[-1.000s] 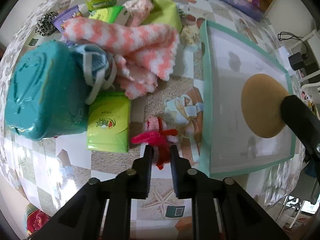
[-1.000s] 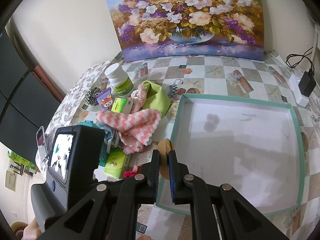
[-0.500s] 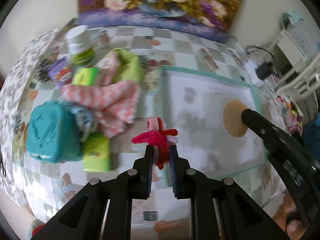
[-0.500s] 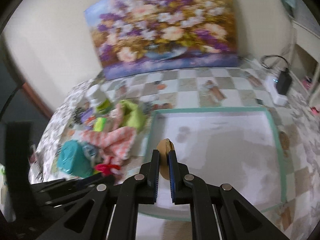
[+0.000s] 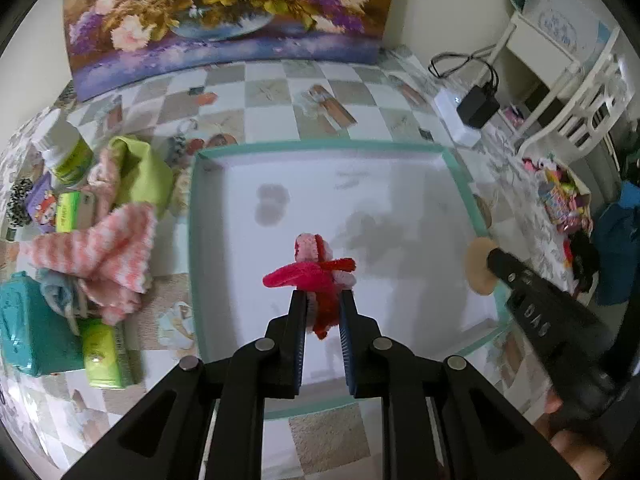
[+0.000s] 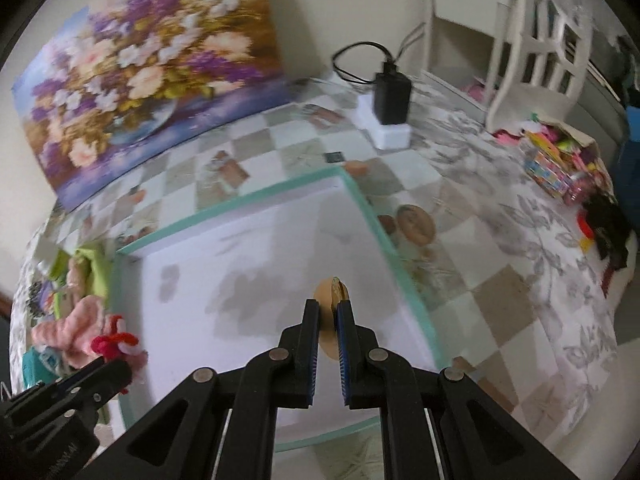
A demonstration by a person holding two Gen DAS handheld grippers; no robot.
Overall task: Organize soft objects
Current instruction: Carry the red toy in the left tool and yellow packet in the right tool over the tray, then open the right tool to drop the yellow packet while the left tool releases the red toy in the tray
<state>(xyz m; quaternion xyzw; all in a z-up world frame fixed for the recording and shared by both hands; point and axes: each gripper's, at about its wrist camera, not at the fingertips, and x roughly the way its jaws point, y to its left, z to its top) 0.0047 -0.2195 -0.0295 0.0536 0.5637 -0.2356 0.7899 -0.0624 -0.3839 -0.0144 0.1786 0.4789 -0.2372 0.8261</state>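
Left gripper (image 5: 323, 305) clamped on red-pink fuzzy toy (image 5: 316, 270), held over white floor of teal-rimmed tray (image 5: 194, 240). Right gripper (image 6: 328, 314) pinched on tan round sponge pad (image 6: 331, 294), above tray near its right rim. Tray looks bare inside: 0 items placed, by my read. 2 in hand, not released. Left beside tray: striped pink-white cloth (image 5: 104, 256), green cloth (image 5: 144, 176), blue-white fabric (image 5: 56, 290) waiting among hard packs.

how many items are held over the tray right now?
2. A red and pink fuzzy toy in the left gripper above the tray middle; a tan round pad in the right gripper near its right rim.
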